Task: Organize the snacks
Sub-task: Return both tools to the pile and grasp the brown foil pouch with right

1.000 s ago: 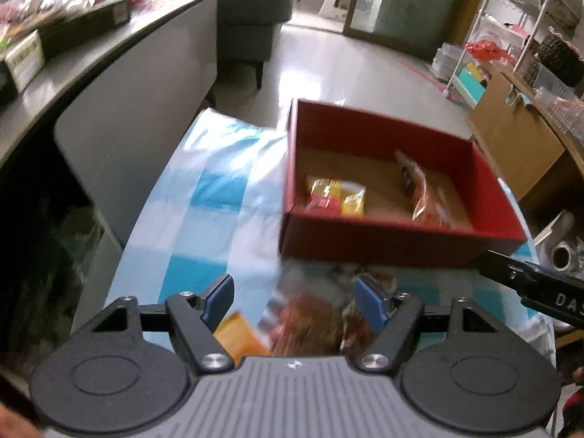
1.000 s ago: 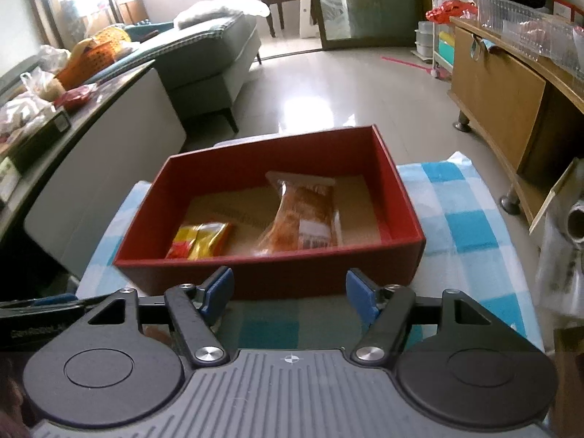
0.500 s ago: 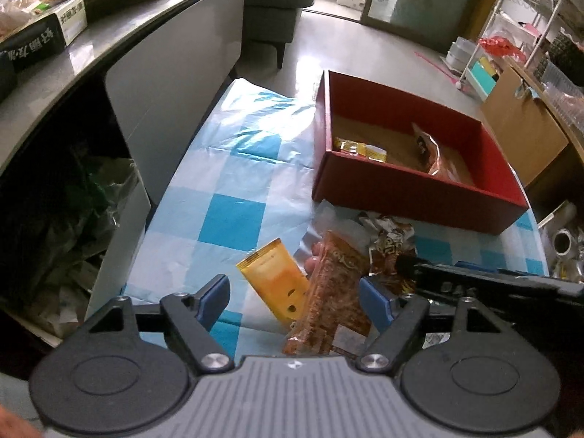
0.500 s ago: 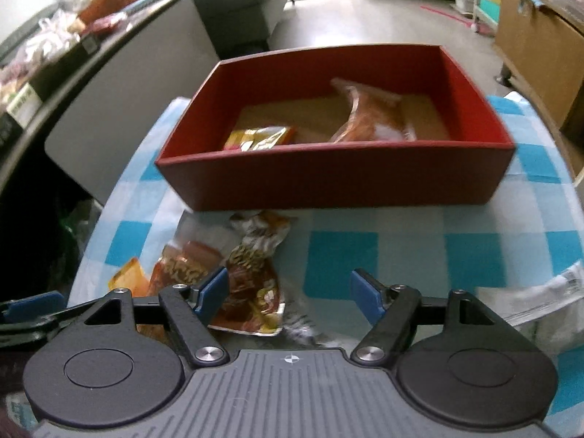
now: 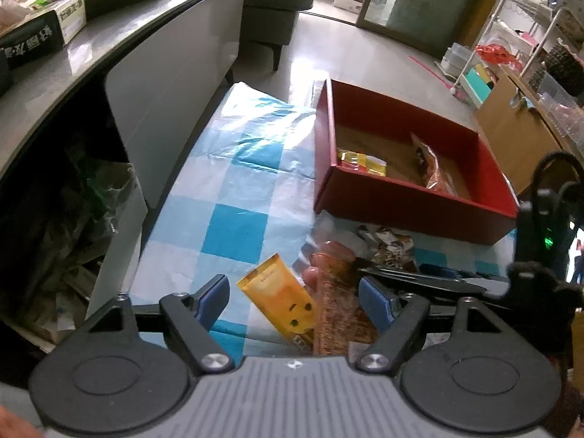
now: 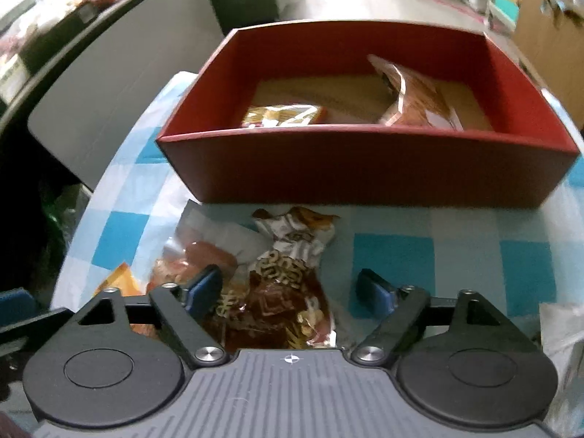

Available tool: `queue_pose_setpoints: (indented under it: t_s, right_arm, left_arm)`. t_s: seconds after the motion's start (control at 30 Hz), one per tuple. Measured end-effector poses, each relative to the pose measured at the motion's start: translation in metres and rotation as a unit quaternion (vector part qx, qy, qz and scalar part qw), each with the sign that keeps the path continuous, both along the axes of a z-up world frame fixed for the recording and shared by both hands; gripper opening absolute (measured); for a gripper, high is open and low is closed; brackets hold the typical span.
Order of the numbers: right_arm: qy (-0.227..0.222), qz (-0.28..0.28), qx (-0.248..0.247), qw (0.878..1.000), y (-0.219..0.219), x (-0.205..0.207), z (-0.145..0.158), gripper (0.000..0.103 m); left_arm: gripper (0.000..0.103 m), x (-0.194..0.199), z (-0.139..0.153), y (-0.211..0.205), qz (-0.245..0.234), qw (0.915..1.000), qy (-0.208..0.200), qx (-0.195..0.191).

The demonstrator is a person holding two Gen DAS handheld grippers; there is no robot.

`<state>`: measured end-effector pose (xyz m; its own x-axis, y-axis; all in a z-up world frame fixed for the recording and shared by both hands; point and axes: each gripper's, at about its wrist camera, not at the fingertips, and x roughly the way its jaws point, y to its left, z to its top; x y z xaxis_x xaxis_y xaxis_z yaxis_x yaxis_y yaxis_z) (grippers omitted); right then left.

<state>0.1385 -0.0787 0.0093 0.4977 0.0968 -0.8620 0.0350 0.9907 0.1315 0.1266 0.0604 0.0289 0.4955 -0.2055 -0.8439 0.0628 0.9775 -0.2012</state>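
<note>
A red box (image 5: 401, 200) (image 6: 365, 168) stands on the checked cloth and holds a yellow packet (image 5: 361, 160) (image 6: 281, 116) and an orange-brown packet (image 5: 430, 168) (image 6: 412, 98). Loose snacks lie in front of it: an orange packet (image 5: 277, 299), a sausage pack (image 6: 204, 252), a long reddish packet (image 5: 339, 314) and a brown packet (image 6: 288, 284). My left gripper (image 5: 294, 299) is open above the orange packet. My right gripper (image 6: 290, 288) hangs low over the brown packet. Its jaws are opening, and the packet lies between them unpressed.
The blue-and-white checked cloth (image 5: 233, 197) covers a small table. A grey counter (image 5: 120, 36) with boxes runs along the left, with bagged clutter (image 5: 73, 219) below it. A wooden cabinet (image 5: 511, 135) stands at the right. White plastic wrap (image 6: 562, 328) lies at the table's right edge.
Both grippers drew back from the red box, so the loose snacks came into view. The right one sank over the brown packet and its jaws widened.
</note>
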Motion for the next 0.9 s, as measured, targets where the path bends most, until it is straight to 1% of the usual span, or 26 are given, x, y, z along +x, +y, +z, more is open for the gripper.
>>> queue_pose_setpoints:
  t_s: [0.03,0.07,0.1,0.17,0.2,0.27,0.37,0.47,0.57,0.67,0.8,0.9]
  right_arm:
    - [0.002,0.001,-0.002,1.0,-0.002,-0.001,0.0,0.082]
    - [0.003,0.002,-0.011,1.0,-0.004,-0.002,0.002,0.068]
    - [0.004,0.006,-0.019,1.0,-0.007,-0.004,0.004,0.06]
    - [0.008,0.01,-0.018,1.0,-0.014,-0.01,0.006,0.051]
    - [0.013,0.011,-0.014,1.0,-0.018,-0.014,0.007,0.05]
    - [0.016,0.017,-0.022,0.999,-0.021,-0.023,0.008,0.05]
    - [0.016,0.01,-0.017,1.0,-0.03,-0.034,0.012,0.049]
    - [0.007,-0.004,-0.002,1.0,-0.04,-0.045,0.02,0.048]
    - [-0.002,-0.017,0.001,1.0,-0.049,-0.055,0.027,0.048]
    - [0.003,-0.027,-0.001,1.0,-0.059,-0.06,0.025,0.048]
    - [0.011,-0.037,-0.011,0.999,-0.07,-0.062,0.017,0.048]
    - [0.014,-0.045,-0.008,0.999,-0.077,-0.06,0.014,0.049]
  left_arm:
    - [0.072,0.001,0.0,0.002,0.003,1.0,0.003,-0.002]
    - [0.072,0.001,-0.001,0.003,0.005,1.0,0.005,-0.006]
    - [0.072,0.002,-0.001,0.004,0.005,0.9999,0.008,-0.012]
    - [0.072,0.001,0.0,0.002,0.0,0.9998,0.009,-0.017]
    - [0.072,0.001,0.0,-0.001,-0.003,0.9998,0.009,-0.015]
    - [0.072,-0.001,0.0,-0.006,-0.012,0.9999,0.009,-0.009]
    - [0.072,-0.002,-0.003,-0.013,-0.024,0.9996,0.014,-0.005]
    - [0.072,-0.002,-0.01,-0.021,-0.031,0.9991,0.029,-0.005]
    - [0.072,-0.007,-0.016,-0.035,-0.048,0.998,0.041,-0.001]
    - [0.073,-0.012,-0.025,-0.053,-0.069,0.9963,0.042,0.03]
    - [0.073,-0.015,-0.04,-0.076,-0.083,0.9934,0.05,0.061]
    - [0.072,-0.017,-0.051,-0.093,-0.091,0.9902,0.042,0.097]
